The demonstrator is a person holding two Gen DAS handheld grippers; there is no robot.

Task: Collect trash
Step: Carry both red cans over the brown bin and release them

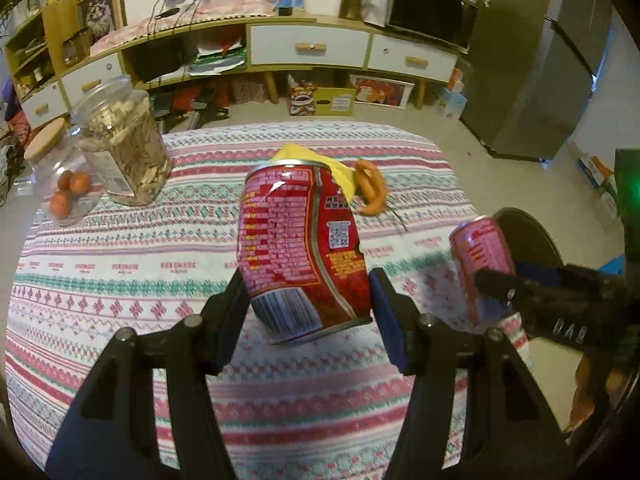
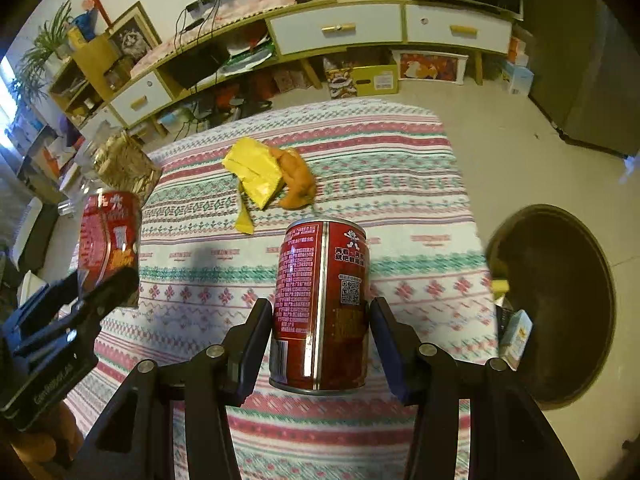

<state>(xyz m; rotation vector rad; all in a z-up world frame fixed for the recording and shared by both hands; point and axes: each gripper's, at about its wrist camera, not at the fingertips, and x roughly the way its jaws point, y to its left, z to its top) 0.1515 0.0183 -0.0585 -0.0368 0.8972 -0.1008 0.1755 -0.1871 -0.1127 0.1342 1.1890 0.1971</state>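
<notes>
Each claw pinches a red metal can above the table (image 2: 400, 168), which wears a woven striped cloth. The left claw (image 1: 308, 296) grips a dented can (image 1: 300, 248), tilted; the right claw (image 2: 320, 340) grips a smooth can (image 2: 320, 304), upright. Beyond lie a crumpled yellow wrapper (image 2: 256, 172) and orange peel (image 2: 296, 184). A round brown bin (image 2: 556, 304) stands off the table's right edge.

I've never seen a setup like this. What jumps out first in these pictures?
Two red drink cans, each clamped in a black gripper above a patterned tablecloth: a dented can in the left gripper, an upright can in the right gripper. Behind them lie a yellow wrapper and orange peel.
</notes>
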